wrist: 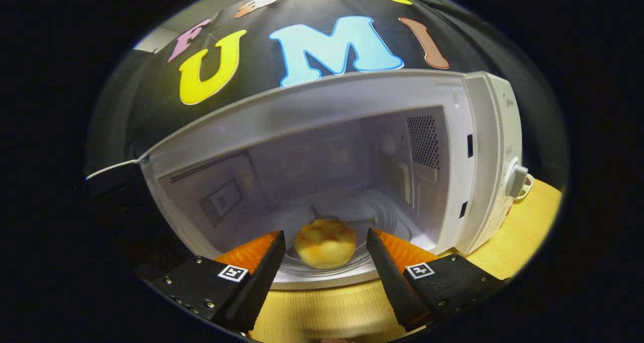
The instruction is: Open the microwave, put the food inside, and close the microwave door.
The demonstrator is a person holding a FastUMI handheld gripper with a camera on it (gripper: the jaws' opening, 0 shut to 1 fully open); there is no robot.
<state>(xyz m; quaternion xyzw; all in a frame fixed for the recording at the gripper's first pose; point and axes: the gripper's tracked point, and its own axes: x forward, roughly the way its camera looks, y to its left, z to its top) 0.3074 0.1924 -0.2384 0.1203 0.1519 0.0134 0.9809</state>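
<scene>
A white microwave (483,147) stands on a wooden table with its cavity open toward me. Its door is swung out to the left and shows dark, edge-on (115,197). A golden bread roll (325,243) rests on the glass turntable (382,217) near the front of the cavity. My gripper (326,245) is open, its fingertips at the cavity's front sill. The roll lies between the two fingertips, with a gap on each side, so neither finger presses on it.
The microwave's control panel with a round knob (515,180) is on the right. A wooden table (523,242) runs under and to the right of the microwave. A small object (526,186) sits behind the knob on the table.
</scene>
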